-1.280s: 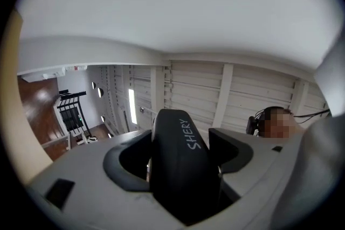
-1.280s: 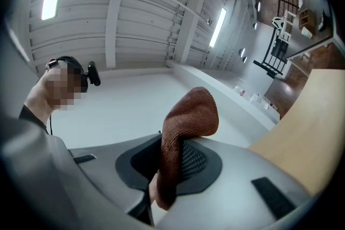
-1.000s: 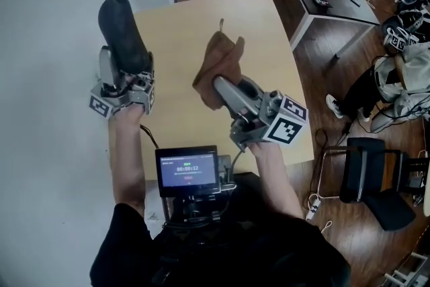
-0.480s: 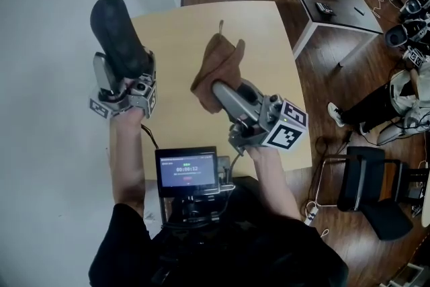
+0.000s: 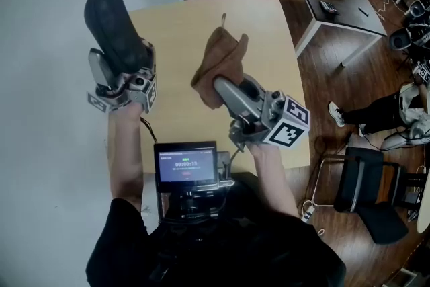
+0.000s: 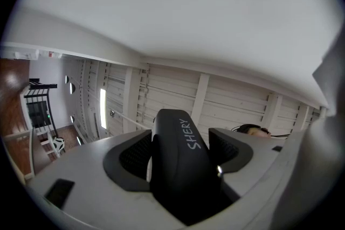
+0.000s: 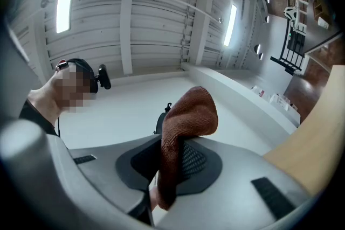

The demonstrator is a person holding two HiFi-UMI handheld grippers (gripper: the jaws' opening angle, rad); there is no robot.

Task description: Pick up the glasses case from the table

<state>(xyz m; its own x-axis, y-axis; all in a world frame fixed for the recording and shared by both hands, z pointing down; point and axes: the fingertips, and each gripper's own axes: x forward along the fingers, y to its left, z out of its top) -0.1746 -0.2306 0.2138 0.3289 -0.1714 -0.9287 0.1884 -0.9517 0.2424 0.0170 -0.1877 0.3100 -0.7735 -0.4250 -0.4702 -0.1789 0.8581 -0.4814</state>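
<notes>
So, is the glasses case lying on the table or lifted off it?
Lifted off. The left gripper is closed on the black glasses case, holding it upright in the air.

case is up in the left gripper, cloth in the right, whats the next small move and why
Probably bring the cloth over to the glasses case, perhaps to wipe it: the left gripper has the case clamped, clear of the table, and the cloth is pinched in the right gripper's jaws, apart from it.

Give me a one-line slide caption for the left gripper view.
The left hand-held gripper clamps the black glasses case, aimed up toward the ribbed ceiling.
</notes>
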